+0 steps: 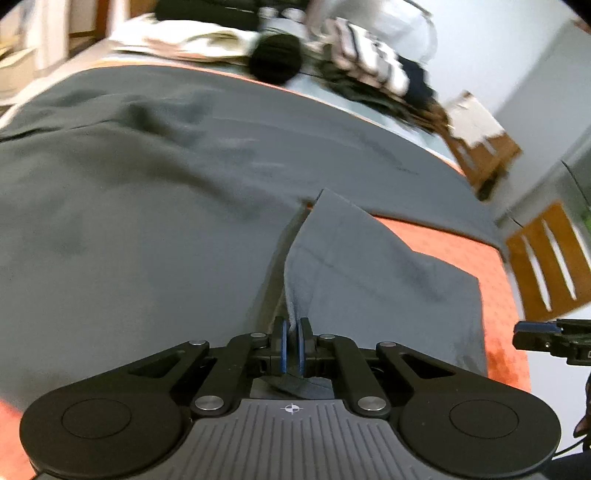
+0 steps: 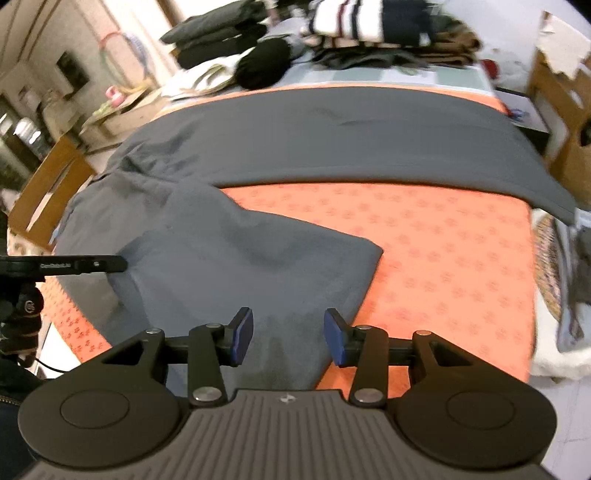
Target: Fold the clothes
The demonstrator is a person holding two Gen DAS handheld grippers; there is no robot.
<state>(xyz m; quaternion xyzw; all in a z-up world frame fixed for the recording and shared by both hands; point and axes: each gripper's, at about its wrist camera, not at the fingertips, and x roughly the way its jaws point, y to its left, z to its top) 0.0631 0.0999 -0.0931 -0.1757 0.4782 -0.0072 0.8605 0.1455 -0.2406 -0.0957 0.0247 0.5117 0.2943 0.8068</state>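
Dark grey trousers lie spread over an orange patterned cover. In the left wrist view my left gripper is shut on a bunched fold of the near trouser leg, with cloth pinched between its blue pads. In the right wrist view one trouser leg stretches across the far side, and the other leg lies crumpled toward me. My right gripper stands open just above that near leg's hem, nothing pressed between its pads. The left gripper shows at the left edge of that view.
Stacks of folded clothes and a black rounded bundle sit at the far end of the orange cover. Wooden chairs stand beside the bed. A cardboard box is at the right, more cloth below it.
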